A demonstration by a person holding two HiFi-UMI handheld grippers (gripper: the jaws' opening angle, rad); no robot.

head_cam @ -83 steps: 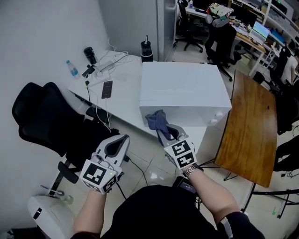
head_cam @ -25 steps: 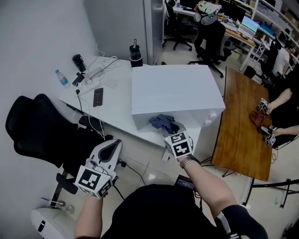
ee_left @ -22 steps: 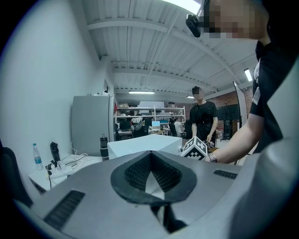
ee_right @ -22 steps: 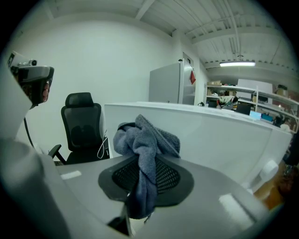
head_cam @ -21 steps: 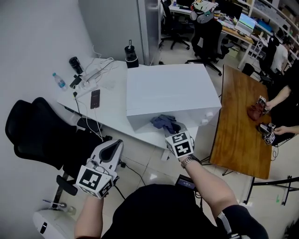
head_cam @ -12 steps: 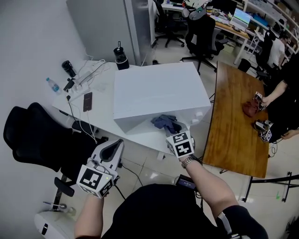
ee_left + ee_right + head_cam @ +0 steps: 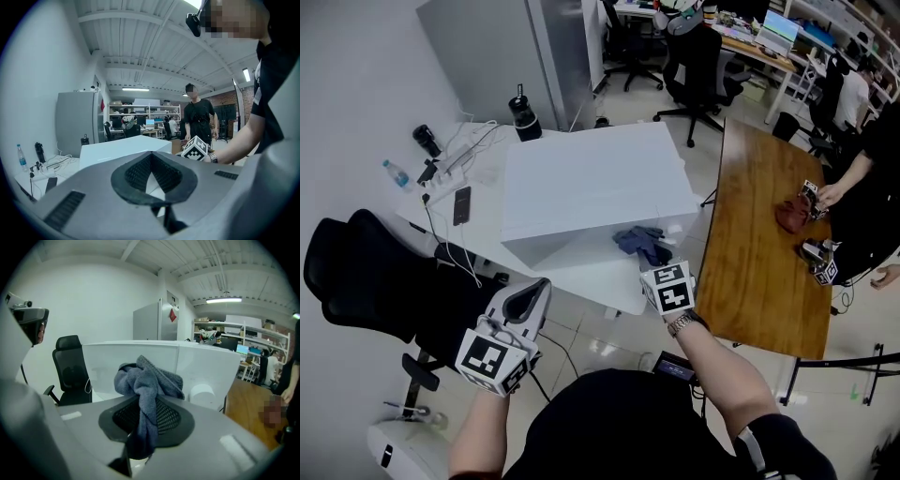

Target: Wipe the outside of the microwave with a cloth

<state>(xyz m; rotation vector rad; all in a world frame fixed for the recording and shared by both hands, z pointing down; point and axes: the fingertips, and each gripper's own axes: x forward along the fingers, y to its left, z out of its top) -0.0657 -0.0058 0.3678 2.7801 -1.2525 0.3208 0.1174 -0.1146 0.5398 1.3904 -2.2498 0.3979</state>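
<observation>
A person stands at a white table (image 7: pixel 598 283) bearing a white microwave (image 7: pixel 591 178). The right gripper (image 7: pixel 655 260) is clenched on a blue-grey cloth (image 7: pixel 639 243), gripped by a narrow twisted part with a loose bunch spilling past the jaw tips. The left gripper (image 7: pixel 528 298) is closed tight with nothing in it.

Likely risks: the cloth is pinched by so little that firm rubbing could drag it out of the jaws. Because it is bunched, only a small lump would meet the surface, and the hard jaw tips could scrape the casing. Nothing braces the microwave, so a strong push might slide it on the table. A round knob (image 7: pixel 203 395) sits beside the cloth and could get turned.

The microwave is directly ahead, far side of the right gripper, and the cloth sits at the right part of its front face, apparently touching or just beside it. The left gripper hangs low, near and left, well apart from the microwave.
</observation>
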